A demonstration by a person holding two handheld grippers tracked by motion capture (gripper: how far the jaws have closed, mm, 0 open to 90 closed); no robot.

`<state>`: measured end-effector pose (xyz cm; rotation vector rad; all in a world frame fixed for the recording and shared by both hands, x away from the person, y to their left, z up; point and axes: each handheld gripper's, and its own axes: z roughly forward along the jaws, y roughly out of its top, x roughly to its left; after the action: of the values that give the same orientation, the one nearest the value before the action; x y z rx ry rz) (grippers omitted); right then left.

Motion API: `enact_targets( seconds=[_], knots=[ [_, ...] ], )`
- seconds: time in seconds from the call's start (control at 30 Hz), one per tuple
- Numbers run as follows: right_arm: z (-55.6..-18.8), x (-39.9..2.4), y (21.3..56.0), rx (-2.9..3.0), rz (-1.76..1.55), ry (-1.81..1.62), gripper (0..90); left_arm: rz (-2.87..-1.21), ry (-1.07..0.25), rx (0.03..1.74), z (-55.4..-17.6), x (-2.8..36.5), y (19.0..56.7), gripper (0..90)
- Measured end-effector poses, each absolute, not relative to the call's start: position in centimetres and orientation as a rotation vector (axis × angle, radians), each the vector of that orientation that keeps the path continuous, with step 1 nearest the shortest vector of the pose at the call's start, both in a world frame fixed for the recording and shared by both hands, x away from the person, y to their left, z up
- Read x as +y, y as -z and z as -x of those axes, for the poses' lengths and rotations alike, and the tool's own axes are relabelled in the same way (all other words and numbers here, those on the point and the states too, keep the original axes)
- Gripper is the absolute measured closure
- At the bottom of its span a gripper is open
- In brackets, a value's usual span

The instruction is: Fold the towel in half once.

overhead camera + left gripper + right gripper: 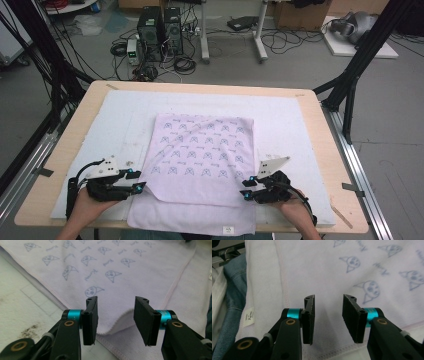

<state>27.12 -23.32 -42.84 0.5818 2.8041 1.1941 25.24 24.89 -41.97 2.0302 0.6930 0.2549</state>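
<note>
A pale lilac towel [200,150] printed with small blue cat faces lies on the white mat [300,120], its printed layer folded over a plain layer near the table's front. My left gripper [136,180] sits at the towel's left edge, open, with its jaws pointing toward the cloth. In the left gripper view the jaws [116,320] stand apart over a folded corner of the towel [112,270], pressing on nothing. My right gripper [246,187] is at the towel's right edge, also open. Its jaws [329,318] hover over the towel [337,272] near the hem, and nothing is held.
The mat covers a wooden table [320,130]. A small white label [228,230] is sewn at the towel's front hem. Black frame struts [360,55] rise at both back corners. Computer towers [160,32] and cables stand on the floor beyond. Blue jeans [229,290] show past the table's front edge.
</note>
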Motion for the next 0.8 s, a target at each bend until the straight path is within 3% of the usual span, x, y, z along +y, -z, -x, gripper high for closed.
enact_targets(
  seconds=[0.3, 0.4, 0.47, 0.6, 0.8],
  knots=[
    [-26.4, -22.8, 43.7, 2.803, -0.551, -1.119, 64.0, -2.051, -0.263, 0.685, -25.0, 25.1, 41.3, 55.3],
    [-26.2, -22.6, 43.7, 2.792, -0.544, -1.1, 70.2, -2.122, -0.237, 0.67, -25.1, 23.9, 42.6, 58.1],
    [-26.3, -22.6, 43.6, 2.794, -0.571, -1.093, 77.3, -2.171, -0.225, 0.64, -25.2, 23.2, 43.5, 64.0],
    [-26.3, -22.4, 43.4, 2.807, -0.551, -1.071, 86.8, -2.206, -0.239, 0.583, -24.9, 22.4, 44.4, 85.6],
    [-26.5, -22.7, 42.8, 2.808, -0.571, -1.109, 87.4, -2.188, -0.253, 0.584, -24.7, 22.7, 43.9, 88.4]
  ],
)
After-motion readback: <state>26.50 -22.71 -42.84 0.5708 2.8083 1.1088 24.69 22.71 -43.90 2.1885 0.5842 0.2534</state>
